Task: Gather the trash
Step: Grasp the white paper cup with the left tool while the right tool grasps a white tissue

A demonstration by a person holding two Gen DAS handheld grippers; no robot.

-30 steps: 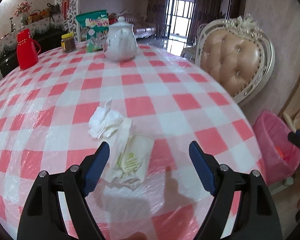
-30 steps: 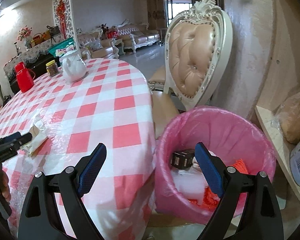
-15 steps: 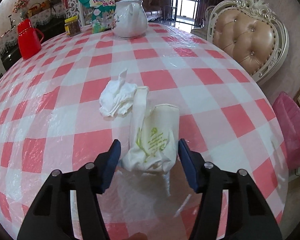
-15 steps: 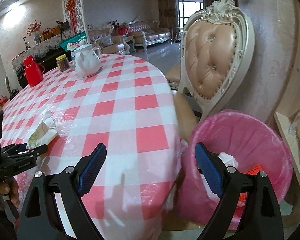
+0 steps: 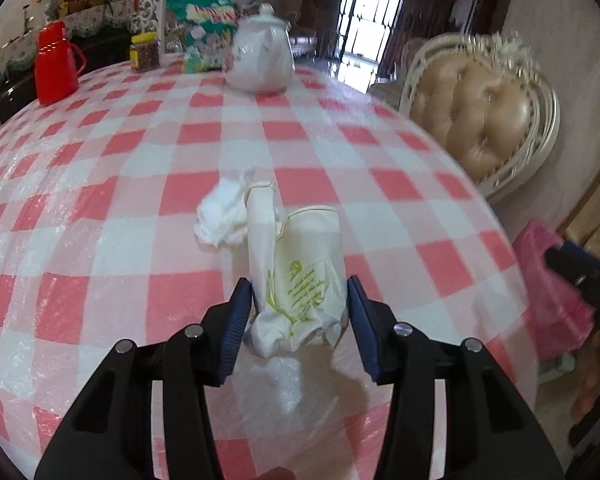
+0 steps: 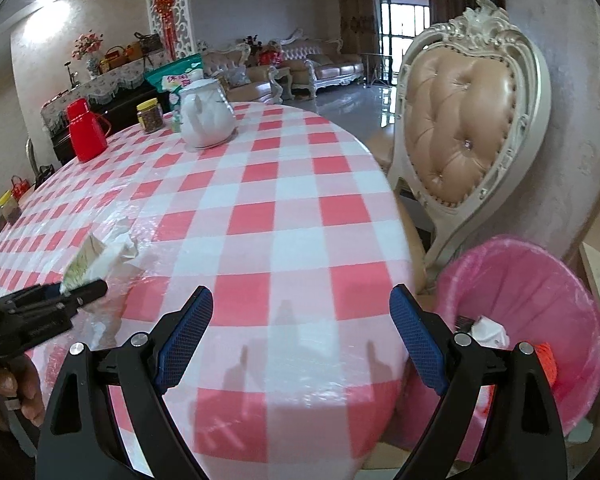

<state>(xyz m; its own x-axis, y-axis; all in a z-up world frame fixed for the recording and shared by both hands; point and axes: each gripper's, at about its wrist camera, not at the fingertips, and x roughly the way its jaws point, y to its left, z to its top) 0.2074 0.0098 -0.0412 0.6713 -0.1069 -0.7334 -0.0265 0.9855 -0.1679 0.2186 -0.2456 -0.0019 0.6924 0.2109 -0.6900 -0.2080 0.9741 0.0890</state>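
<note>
The left gripper (image 5: 298, 316) has its blue pads against both sides of a cream paper wrapper (image 5: 300, 276) with yellow-green printing, which lies on the table (image 5: 220, 148) under a red-and-white check cover. The jaws look clenched on the wrapper's near, crumpled end; I judge the hold made or nearly made, though whether the wrapper is off the cloth cannot be told.

The wrapper should handle as very light, soft and crushable: it gives under the pads rather than resisting, and it is not fragile. The plastic film over the cloth looks slick, so a loose pinch could let the paper slide. The bunched near end is the best place to hold, as the layers are thickest there.

In the left wrist view its long axis runs from 6 o'clock at the pads toward 12 o'clock, with a folded flap standing up at the far end. A crumpled white tissue (image 5: 222, 216) touches that flap at about 10 o'clock from the wrapper; it is just as light and may drag along or stay behind.

The right gripper (image 6: 300, 336) is spread wide and holds nothing, hanging over the table's edge. The pink-lined bin (image 6: 540, 280), with trash already inside, is at its 3 o'clock, beside the padded chair (image 6: 468, 128).
</note>
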